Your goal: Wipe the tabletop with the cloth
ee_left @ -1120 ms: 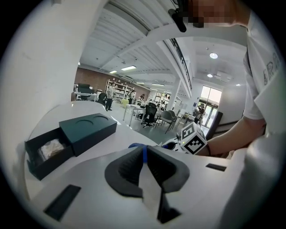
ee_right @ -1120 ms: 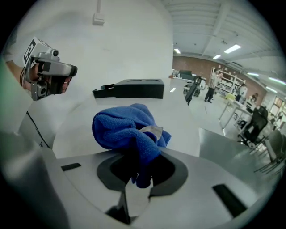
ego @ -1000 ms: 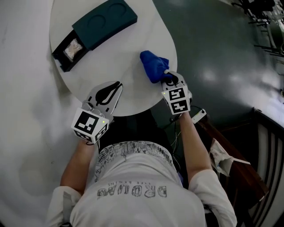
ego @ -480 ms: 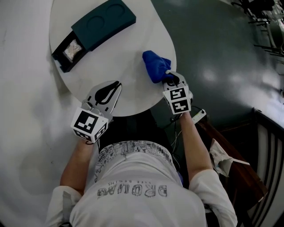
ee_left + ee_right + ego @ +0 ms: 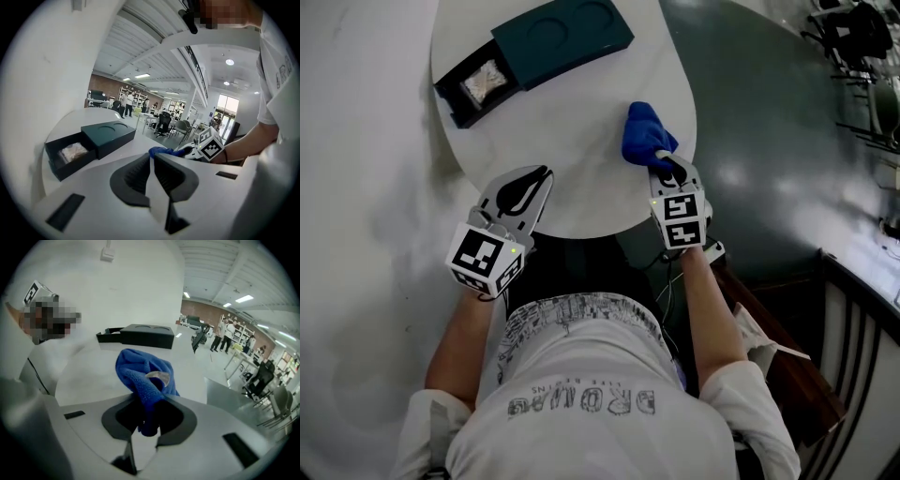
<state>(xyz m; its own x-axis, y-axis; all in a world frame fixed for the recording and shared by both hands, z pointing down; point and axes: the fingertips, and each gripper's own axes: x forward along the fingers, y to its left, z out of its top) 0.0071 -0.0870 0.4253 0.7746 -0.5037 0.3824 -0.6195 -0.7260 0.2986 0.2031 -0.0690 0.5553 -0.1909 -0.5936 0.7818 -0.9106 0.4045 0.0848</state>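
A bunched blue cloth (image 5: 645, 134) rests on the right side of the white round tabletop (image 5: 581, 122). My right gripper (image 5: 668, 167) is shut on the cloth's near end. In the right gripper view the cloth (image 5: 146, 373) rises out of the jaws of the right gripper (image 5: 147, 423) and hangs forward over the table. My left gripper (image 5: 540, 177) lies over the table's near edge, shut with nothing in it. The left gripper view shows the left gripper (image 5: 151, 161) with its jaws pressed together, and the blue cloth (image 5: 161, 151) beyond them to the right.
A dark teal box (image 5: 564, 31) with its drawer (image 5: 476, 86) pulled open sits at the table's far side; the drawer holds a pale packet. The same box (image 5: 140, 336) stands beyond the cloth. Dark floor (image 5: 769, 141) lies to the table's right.
The right gripper with the cloth has shifted a little along the table's right side, and the head view has swung. The left gripper stays at the near edge.
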